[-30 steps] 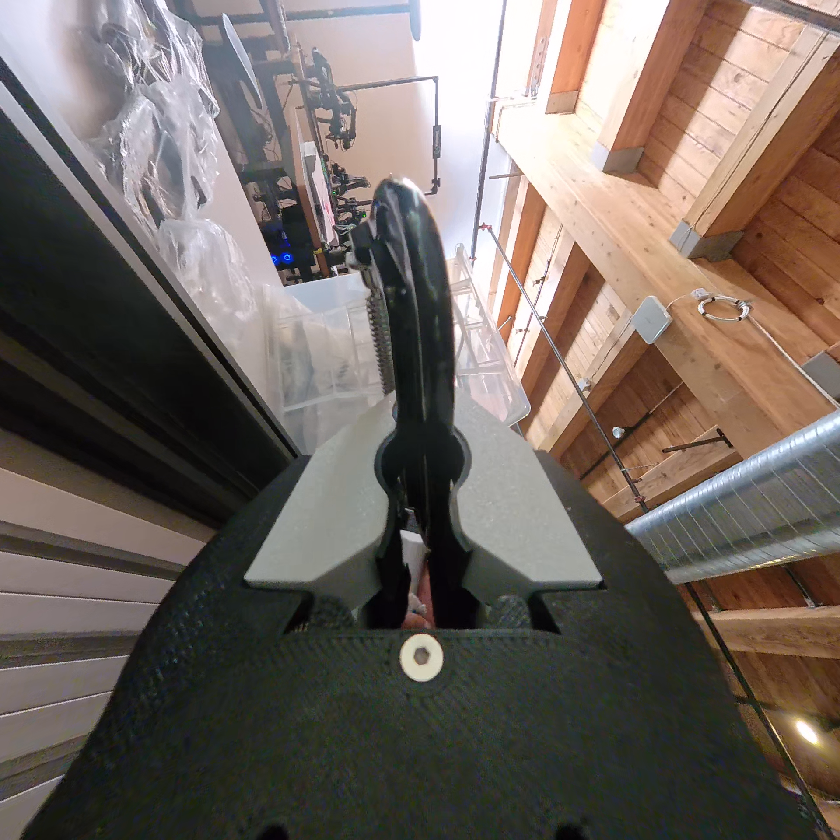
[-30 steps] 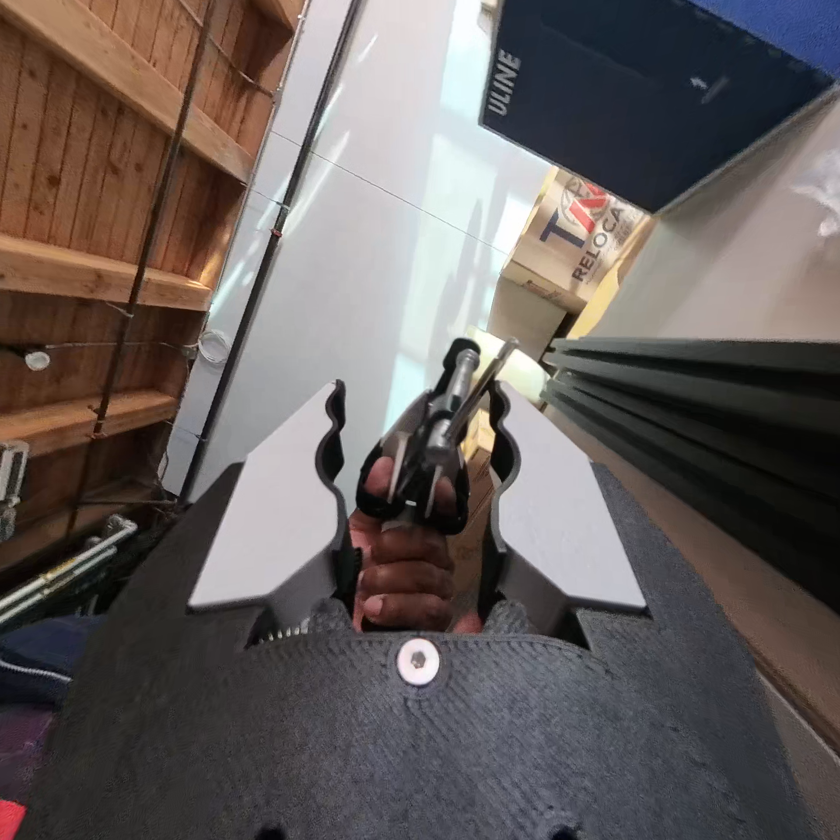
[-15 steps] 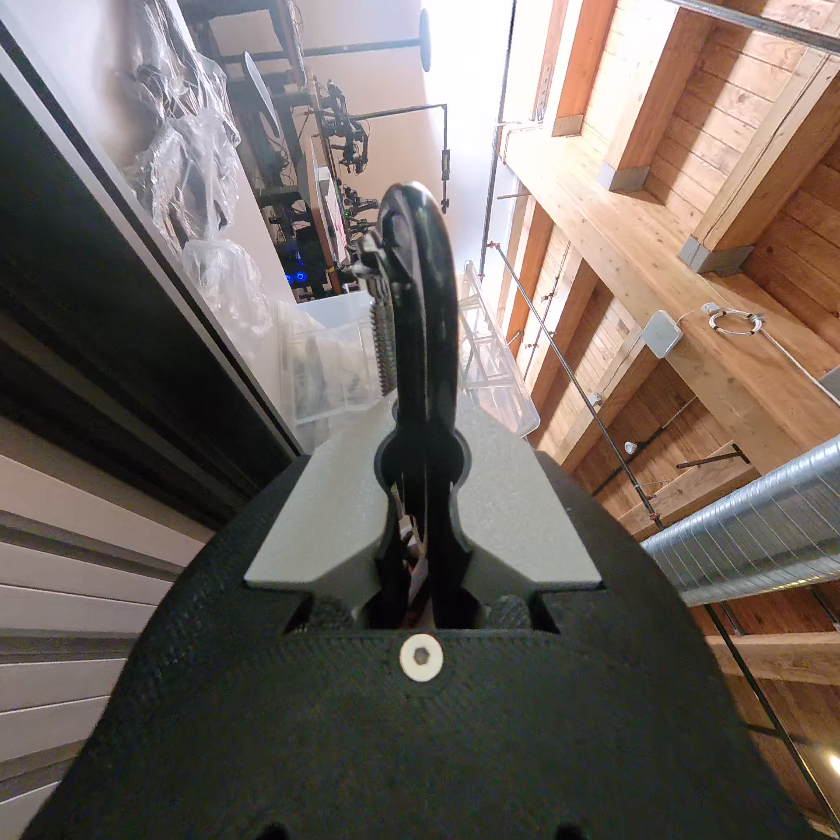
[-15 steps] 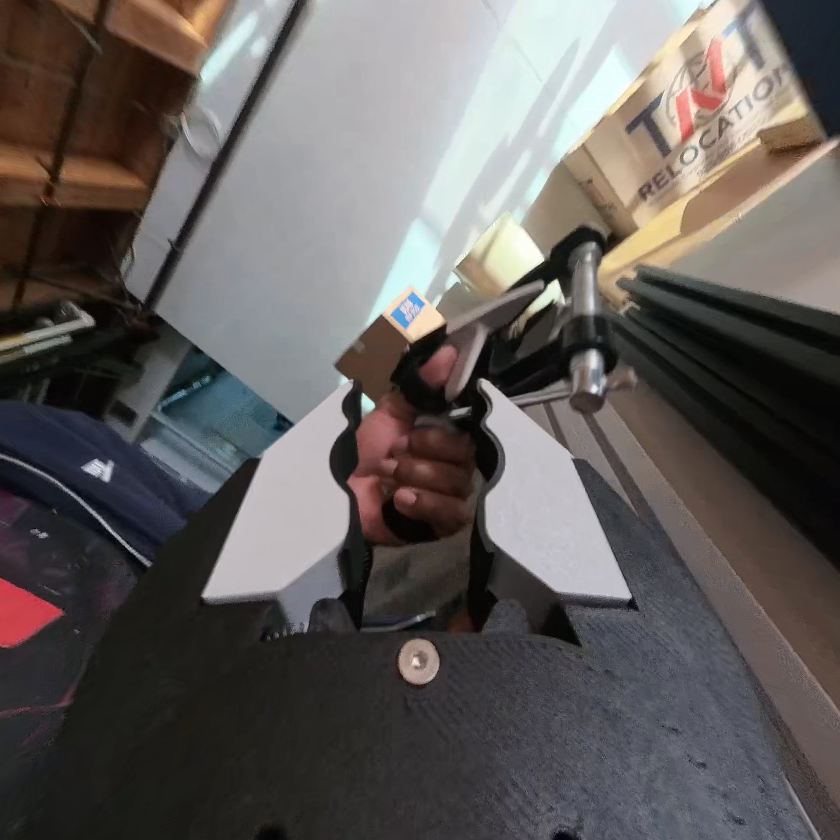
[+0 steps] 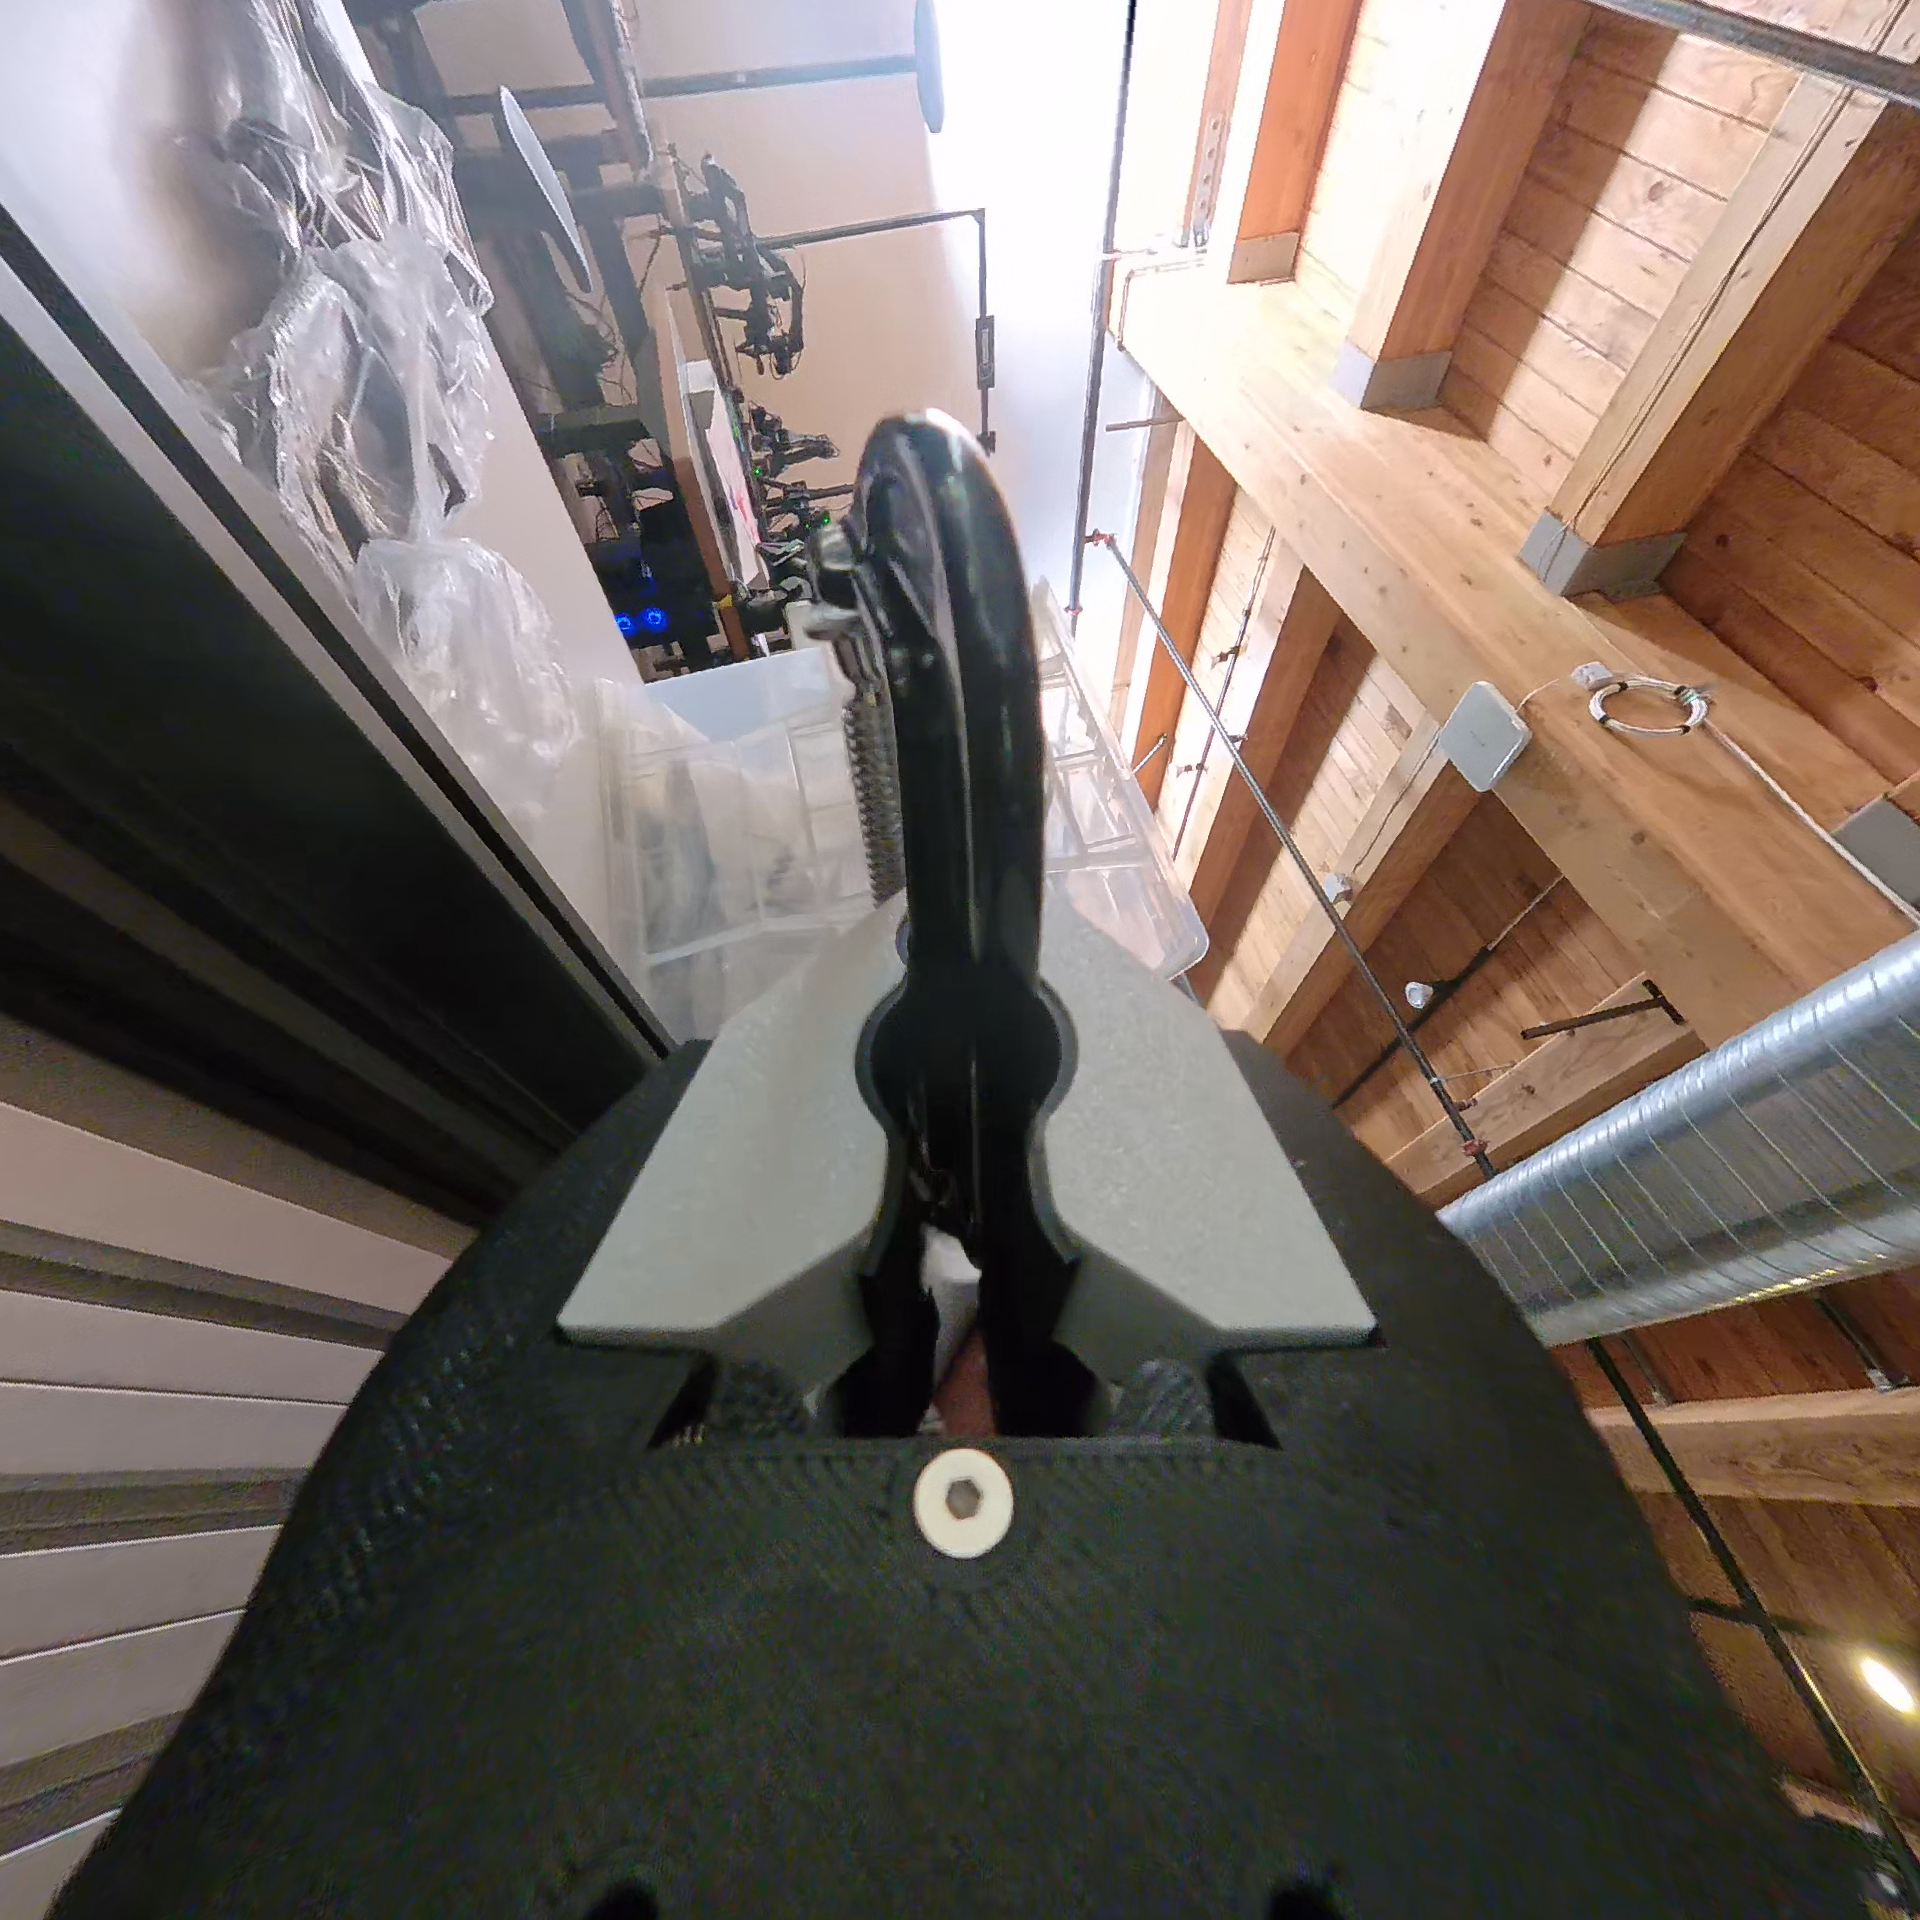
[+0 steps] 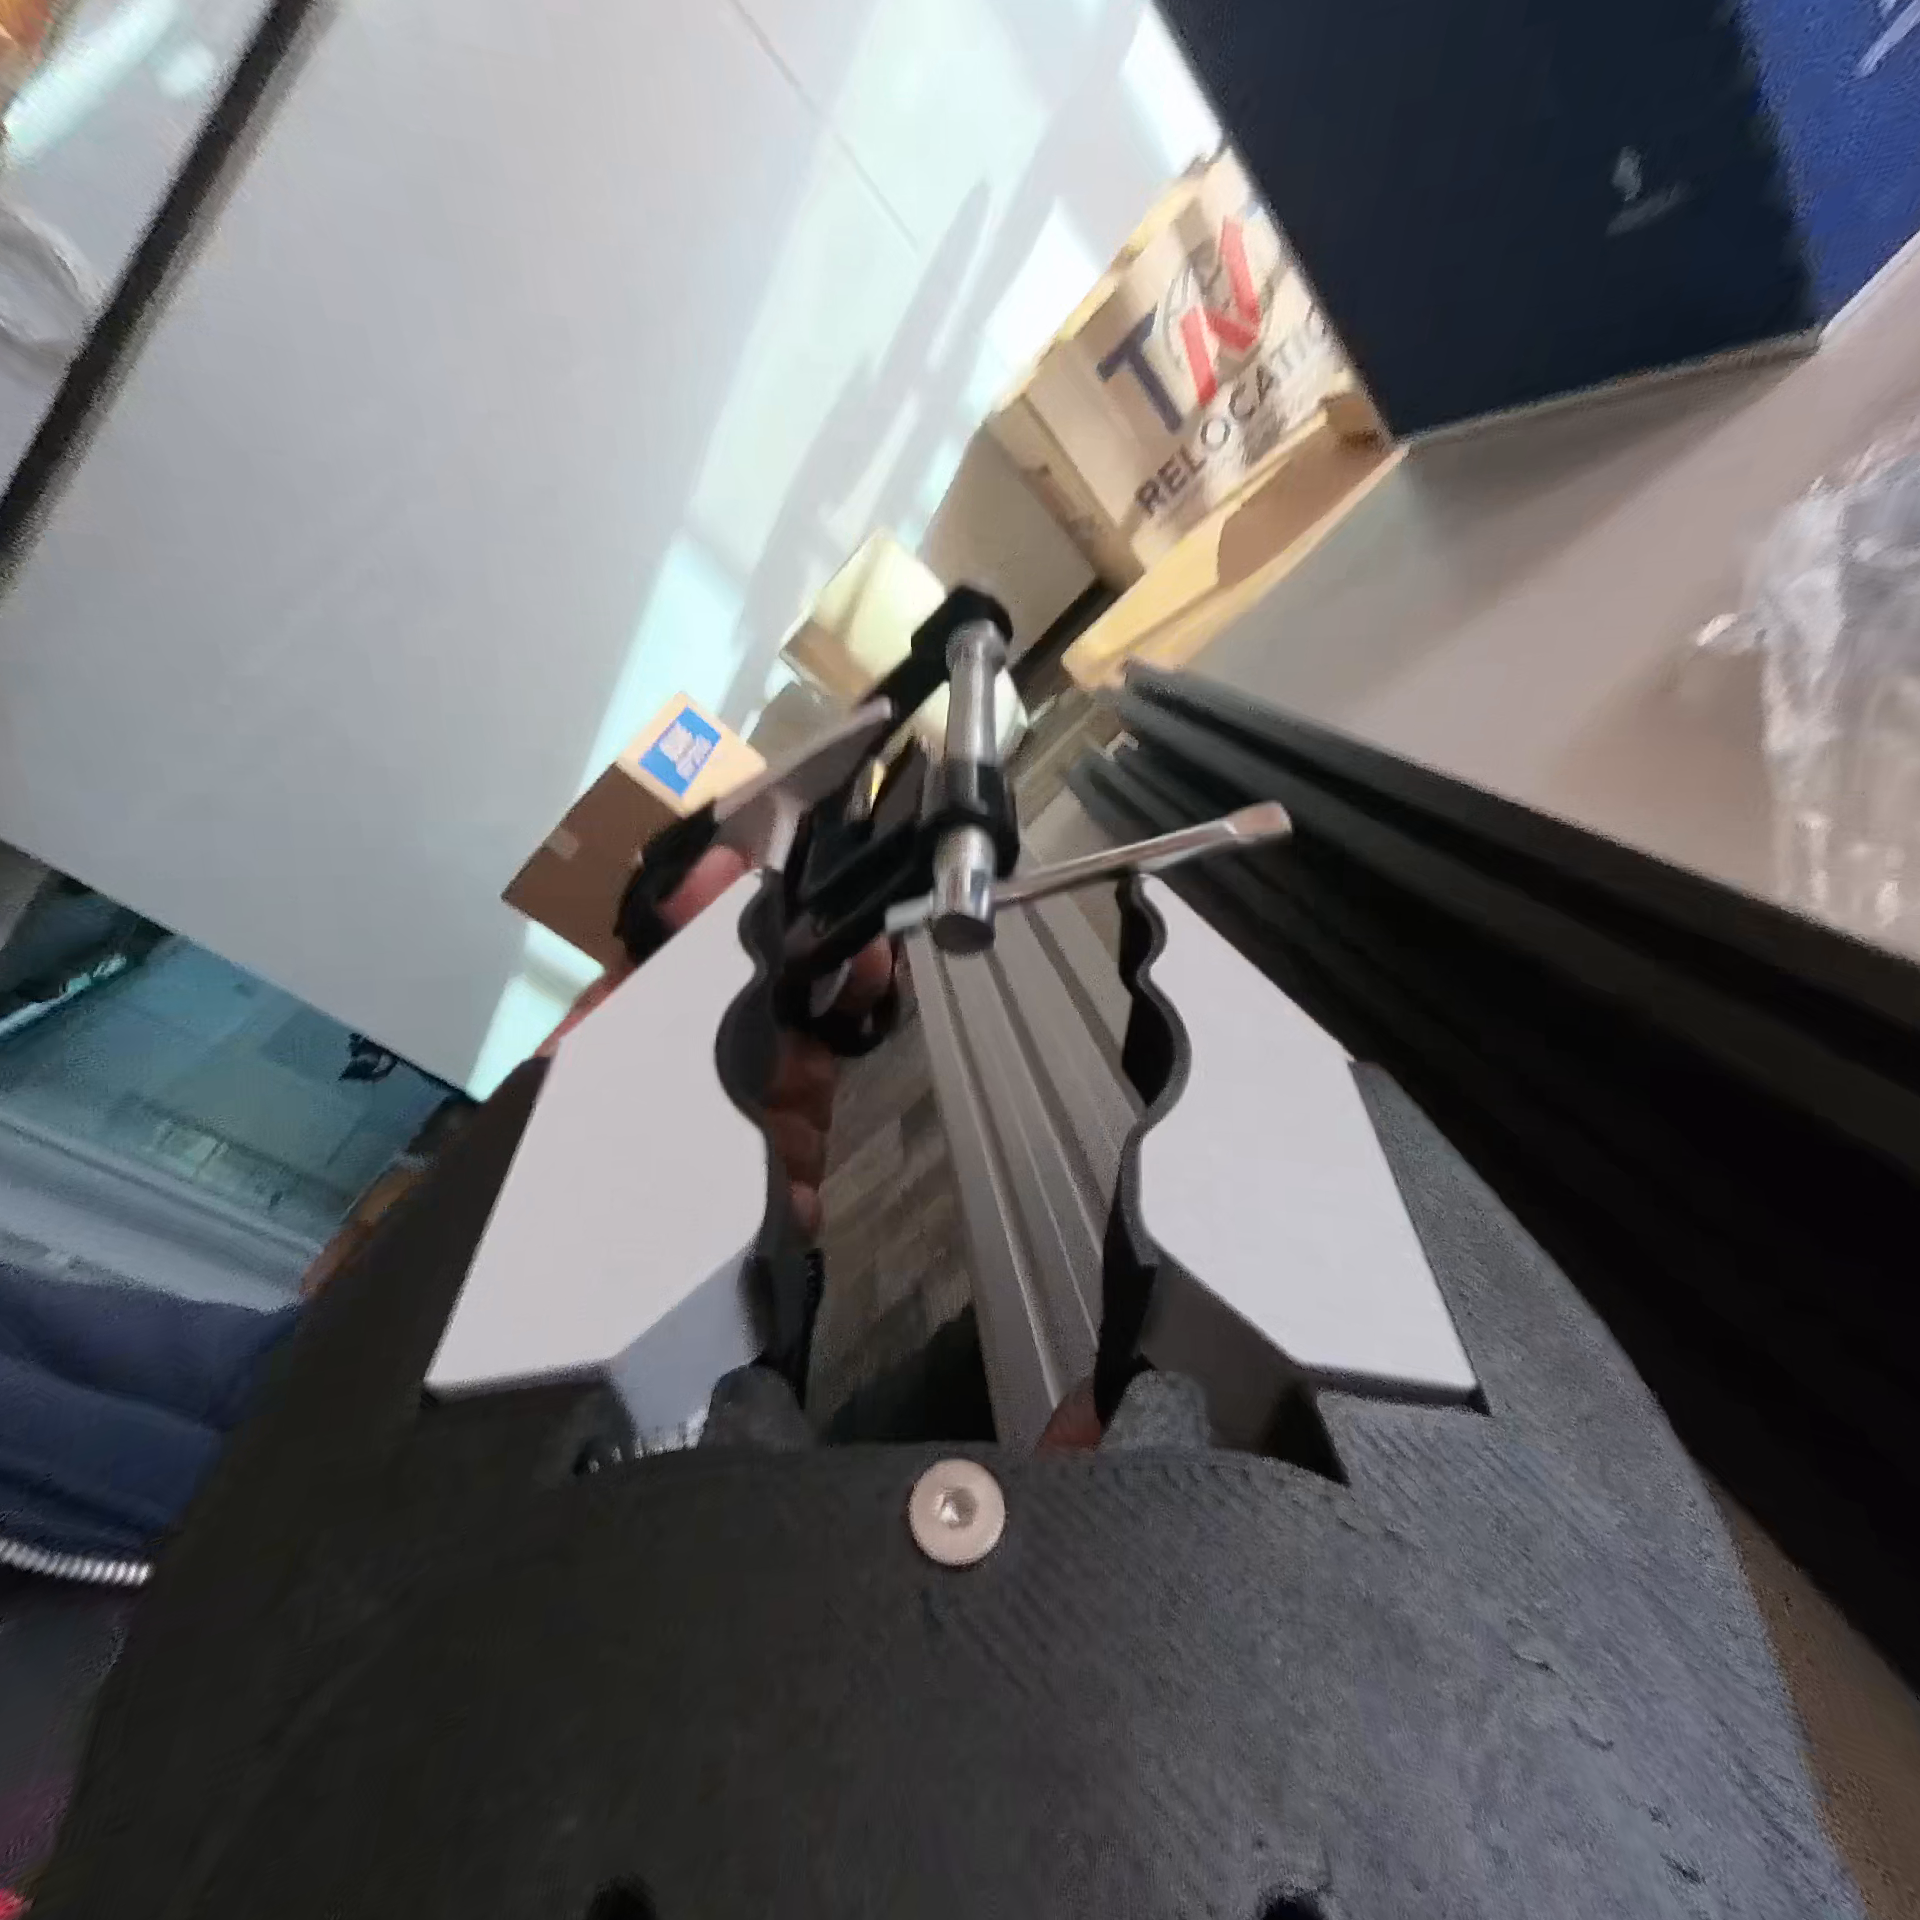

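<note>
- A timber ceiling (image 5: 1558, 416) of beams and planks fills the right of the left wrist view, which is tipped steeply upward; a silver duct (image 5: 1714, 1122) runs beneath it.
- A pale wall (image 6: 416, 468) fills the left of the blurred right wrist view.
- A stack of dark panels (image 6: 1507, 987) runs along the right of that view, under a light surface (image 6: 1662, 540).
- Cardboard boxes (image 6: 1195, 395) stand far back on that surface, beside a dark blue box (image 6: 1558, 156).
- A clear plastic bin (image 5: 727, 810) sits behind the left gripper, below crumpled plastic bags (image 5: 343, 312).
- The left gripper (image 5: 966, 966) has its jaws pressed narrow around the neck of a black curved tool (image 5: 956, 644), which rises upright and carries a coil spring (image 5: 871, 800) on its left side.
- The right gripper (image 6: 945, 914) has its jaws standing apart with nothing pinched.
- A grey ribbed rail (image 6: 1018, 1143) runs away from the camera through that gap; whether it touches either jaw is unclear.
- A hand (image 6: 821, 1039) shows between the right jaws, near the left one, wrapped around a black clamp body.
- A shiny metal screw (image 6: 971, 790) with a thin cross pin (image 6: 1143, 857) sticks out of the clamp, just past the jaw tips.
</note>
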{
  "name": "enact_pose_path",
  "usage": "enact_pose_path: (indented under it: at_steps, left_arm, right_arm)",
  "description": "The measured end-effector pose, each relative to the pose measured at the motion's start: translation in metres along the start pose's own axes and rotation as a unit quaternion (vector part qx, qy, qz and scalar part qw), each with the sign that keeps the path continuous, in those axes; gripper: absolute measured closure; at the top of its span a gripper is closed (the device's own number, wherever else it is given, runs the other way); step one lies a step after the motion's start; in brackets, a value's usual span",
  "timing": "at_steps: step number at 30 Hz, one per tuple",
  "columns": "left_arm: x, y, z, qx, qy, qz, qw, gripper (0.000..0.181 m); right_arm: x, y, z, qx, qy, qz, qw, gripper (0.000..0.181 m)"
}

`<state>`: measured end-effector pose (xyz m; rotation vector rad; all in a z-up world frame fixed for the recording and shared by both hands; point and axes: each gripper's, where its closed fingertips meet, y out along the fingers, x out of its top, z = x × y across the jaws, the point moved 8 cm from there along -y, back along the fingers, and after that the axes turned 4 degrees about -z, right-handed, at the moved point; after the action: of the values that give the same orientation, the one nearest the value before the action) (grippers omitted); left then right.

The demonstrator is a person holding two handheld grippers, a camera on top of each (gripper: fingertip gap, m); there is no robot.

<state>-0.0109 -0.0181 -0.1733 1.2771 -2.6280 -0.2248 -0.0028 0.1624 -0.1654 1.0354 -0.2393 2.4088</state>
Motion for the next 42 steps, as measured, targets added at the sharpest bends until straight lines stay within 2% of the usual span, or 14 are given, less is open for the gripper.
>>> enact_pose_path:
  at_steps: [3, 6, 10, 14, 16, 18, 22, 27, 29, 31, 34, 36, 39, 42]
  left_arm:
    - [-0.001, 0.001, 0.0, -0.001, 0.005, 0.004, 1.0, 0.164]
    - [0.0, 0.001, 0.001, 0.007, 0.021, 0.005, 1.0, 0.164]
    - [0.002, 0.0, 0.003, 0.006, 0.015, -0.004, 1.0, 0.165]
    - [0.003, 0.0, 0.001, -0.004, 0.011, -0.007, 1.0, 0.164]
    - [0.003, 0.0, -0.001, -0.011, 0.009, -0.006, 1.0, 0.164]
    - [0.002, 0.0, -0.002, -0.013, 0.011, -0.003, 1.0, 0.164]
    - [0.002, 0.001, -0.002, -0.012, 0.015, 0.001, 1.0, 0.164]
    - [0.001, 0.001, -0.001, -0.01, 0.017, 0.003, 1.0, 0.164]
    - [0.001, 0.001, 0.0, -0.007, 0.019, 0.002, 1.0, 0.165]
    - [0.002, 0.001, 0.001, -0.006, 0.017, 0.002, 1.0, 0.166]
    - [0.001, 0.001, 0.0, -0.012, 0.012, 0.0, 1.0, 0.166]
    - [0.001, 0.001, -0.002, -0.018, 0.01, 0.001, 1.0, 0.164]
    - [0.0, 0.002, -0.004, -0.025, 0.011, 0.005, 1.0, 0.164]
    - [-0.001, 0.002, -0.003, -0.02, 0.017, 0.012, 1.0, 0.164]
  right_arm:
    - [0.017, -0.003, 0.003, 0.026, 0.002, -0.045, 0.999, 0.113]
    - [0.022, -0.005, 0.021, 0.083, -0.026, -0.052, 0.995, 0.115]
    - [-0.001, 0.0, 0.043, 0.127, -0.076, 0.027, 0.989, 0.119]
    - [-0.04, 0.006, 0.036, 0.09, -0.102, 0.125, 0.983, 0.12]
    - [-0.048, 0.008, 0.023, 0.05, -0.094, 0.143, 0.984, 0.119]
    - [-0.041, 0.008, 0.012, 0.029, -0.078, 0.117, 0.99, 0.112]
    - [-0.004, 0.001, 0.003, 0.022, -0.037, 0.015, 0.999, 0.111]
    - [0.017, -0.003, 0.031, 0.09, -0.088, -0.037, 0.991, 0.109]
    - [0.007, -0.002, 0.046, 0.121, -0.125, -0.012, 0.985, 0.111]
    - [-0.013, 0.003, 0.05, 0.122, -0.144, 0.053, 0.981, 0.116]
    - [-0.045, 0.009, 0.036, 0.071, -0.154, 0.143, 0.975, 0.118]
    - [-0.054, 0.011, 0.02, 0.026, -0.143, 0.165, 0.976, 0.117]
    - [-0.034, 0.009, 0.003, -0.027, -0.122, 0.106, 0.987, 0.112]
    - [0.0, 0.001, 0.004, -0.01, -0.093, 0.005, 0.996, 0.111]
